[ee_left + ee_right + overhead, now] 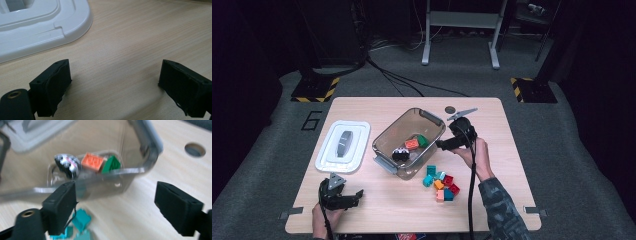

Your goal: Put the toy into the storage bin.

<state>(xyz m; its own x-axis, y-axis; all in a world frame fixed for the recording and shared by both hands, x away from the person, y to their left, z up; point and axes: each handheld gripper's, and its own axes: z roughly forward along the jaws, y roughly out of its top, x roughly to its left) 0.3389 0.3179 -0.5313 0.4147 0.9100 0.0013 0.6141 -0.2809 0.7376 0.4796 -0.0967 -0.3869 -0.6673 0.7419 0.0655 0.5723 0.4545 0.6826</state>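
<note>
Nearest the camera, at the near left corner of the counter [377, 210], the left gripper [357, 194] rests low with its fingers [53, 85] standing wide and nothing between them; in the left gripper view bare wood lies between the pads, and the white lid [42, 27] sits just beyond them. That lid lies flat on the left side of the counter, apart from the clear bin [388, 136] in the middle.

The work in hand looks like moving the toy bricks into that bin. Judging from how things lie, it is only partly done: an orange brick [411, 144], a green brick [422, 141] and a black-and-white piece [400, 154] are already inside, toward the bin's near right end. A loose pile of bricks [441, 184], teal, red, orange and pink, waits on the counter just near and right of the bin.

The right gripper [441, 145] hovers at the bin's right rim, its fingers [60, 205] spread wide and empty, which suggests a brick has been let go there. In the right gripper view, teal bricks [81, 220] lie below the left pad, outside the bin wall.

Left to do, as far as one can judge: the whole pile, piece by piece, and probably the lid afterwards.
</note>
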